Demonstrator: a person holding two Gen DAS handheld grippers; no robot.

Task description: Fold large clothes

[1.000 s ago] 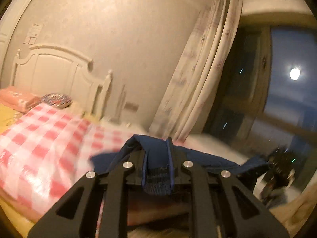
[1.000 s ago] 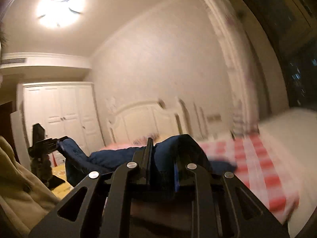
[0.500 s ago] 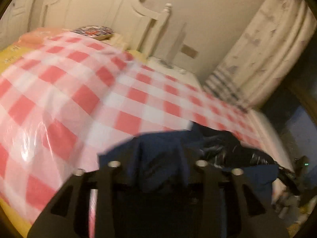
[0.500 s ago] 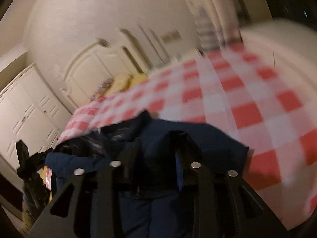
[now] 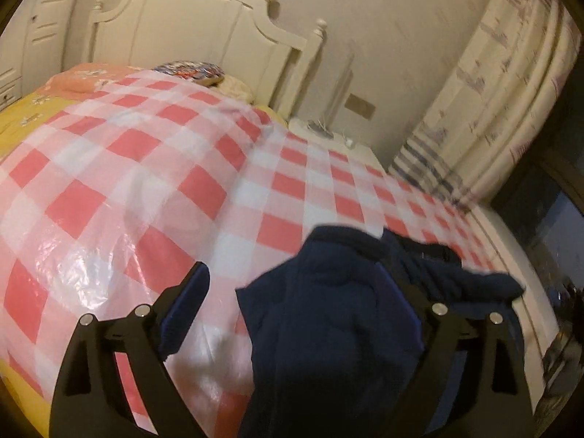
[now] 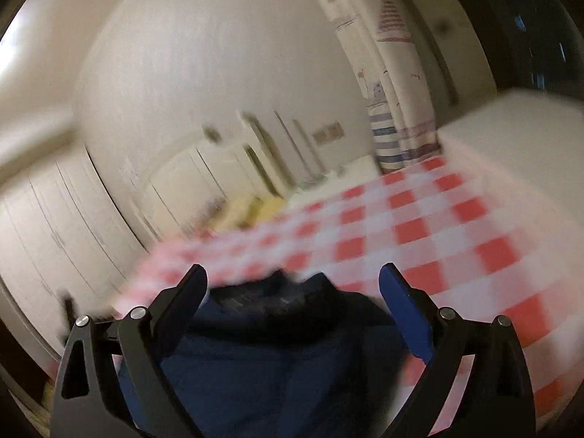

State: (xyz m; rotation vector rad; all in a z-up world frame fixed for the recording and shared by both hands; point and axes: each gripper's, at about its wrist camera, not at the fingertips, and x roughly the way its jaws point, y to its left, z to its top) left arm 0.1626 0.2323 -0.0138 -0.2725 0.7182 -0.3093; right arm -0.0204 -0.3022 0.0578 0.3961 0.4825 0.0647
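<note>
A dark navy garment lies bunched on the red-and-white checked sheet that covers the bed. My left gripper hangs just above it, its jaws opening wide. The cloth lies between the fingers and drapes against the right one, with no pad pressing on it. In the blurred right wrist view the same garment sits low between the spread fingers of my right gripper, whose jaws are also opening, above the checked sheet.
A white headboard and pillows stand at the far end of the bed. A bedside table and striped curtain are on the right. White wardrobe doors show at the left of the right wrist view.
Both grippers were shut on the navy garment and held it up. They came down toward the bed, spread their jaws and let the cloth drop onto the checked sheet.
</note>
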